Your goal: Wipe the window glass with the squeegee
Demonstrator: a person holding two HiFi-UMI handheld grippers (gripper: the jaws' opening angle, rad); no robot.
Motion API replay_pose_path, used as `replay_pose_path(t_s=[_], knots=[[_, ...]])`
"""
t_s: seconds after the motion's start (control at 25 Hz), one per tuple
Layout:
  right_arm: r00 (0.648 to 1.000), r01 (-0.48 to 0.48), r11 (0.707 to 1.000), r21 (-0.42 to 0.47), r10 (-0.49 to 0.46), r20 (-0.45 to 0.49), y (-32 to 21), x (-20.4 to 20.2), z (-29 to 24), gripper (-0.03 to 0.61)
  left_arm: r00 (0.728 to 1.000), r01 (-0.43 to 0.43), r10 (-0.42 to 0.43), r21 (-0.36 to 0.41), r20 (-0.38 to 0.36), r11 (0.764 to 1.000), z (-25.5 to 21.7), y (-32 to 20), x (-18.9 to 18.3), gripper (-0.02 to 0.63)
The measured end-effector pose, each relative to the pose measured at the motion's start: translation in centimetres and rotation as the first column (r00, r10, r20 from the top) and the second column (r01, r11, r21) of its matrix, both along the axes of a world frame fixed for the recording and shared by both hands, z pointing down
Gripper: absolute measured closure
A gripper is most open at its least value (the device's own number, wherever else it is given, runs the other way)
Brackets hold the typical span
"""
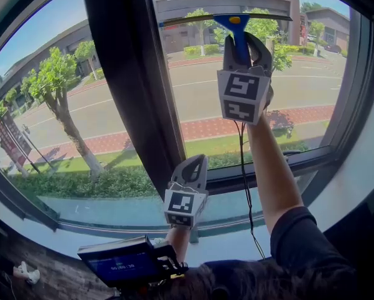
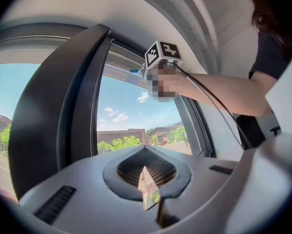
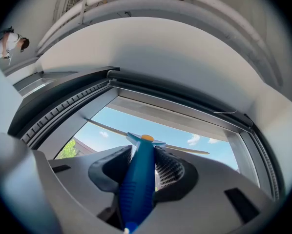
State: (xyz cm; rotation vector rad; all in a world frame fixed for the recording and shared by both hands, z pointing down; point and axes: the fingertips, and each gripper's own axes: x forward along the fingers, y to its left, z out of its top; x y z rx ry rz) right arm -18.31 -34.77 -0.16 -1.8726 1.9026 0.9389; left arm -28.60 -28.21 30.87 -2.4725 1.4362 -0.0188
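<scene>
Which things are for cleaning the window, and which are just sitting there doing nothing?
For the job:
squeegee, gripped in the right tongs
window glass

Just about:
left tongs, shut and empty
screen gadget
small white thing, bottom left

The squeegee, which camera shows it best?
Head view: the whole squeegee shows, blade high on the window glass. The right gripper view shows its blue handle clamped in the right tongs; the left gripper view shows barely any.
</scene>
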Motion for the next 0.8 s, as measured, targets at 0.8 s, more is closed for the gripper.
replay_pose_path(t_s=[0.8], knots=[[1.0, -0.005, 0.998, -0.063, 0.005, -0.005, 0.2, 0.1, 6.2, 0.437, 1.0, -0.01, 0.009, -0.031, -0.024, 0.999, 0.5, 0.9, 0.5, 0.614]])
